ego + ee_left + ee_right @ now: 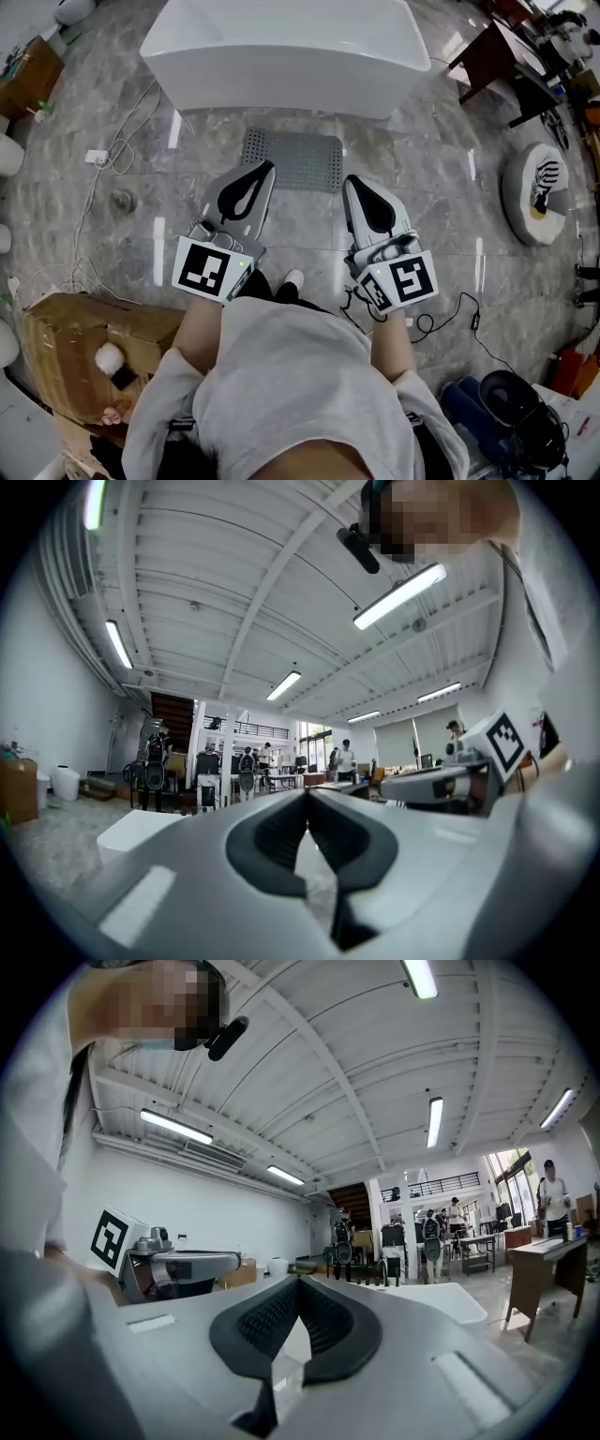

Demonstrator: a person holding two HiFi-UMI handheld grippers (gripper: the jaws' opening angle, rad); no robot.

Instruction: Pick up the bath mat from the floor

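Observation:
The bath mat, grey and dotted, lies flat on the marble floor just in front of the white bathtub. In the head view, my left gripper hangs over the mat's near left edge, above the floor and apart from it. My right gripper is beside the mat's near right corner. Both point forward and tilt upward, so the gripper views show the hall and ceiling, not the mat. The left gripper and the right gripper are shut, their black pads meeting with nothing between them.
A cardboard box stands at the near left. White cables trail across the floor to the left. A round white device and a dark table are at the right. A black cable and a dark bag lie near right.

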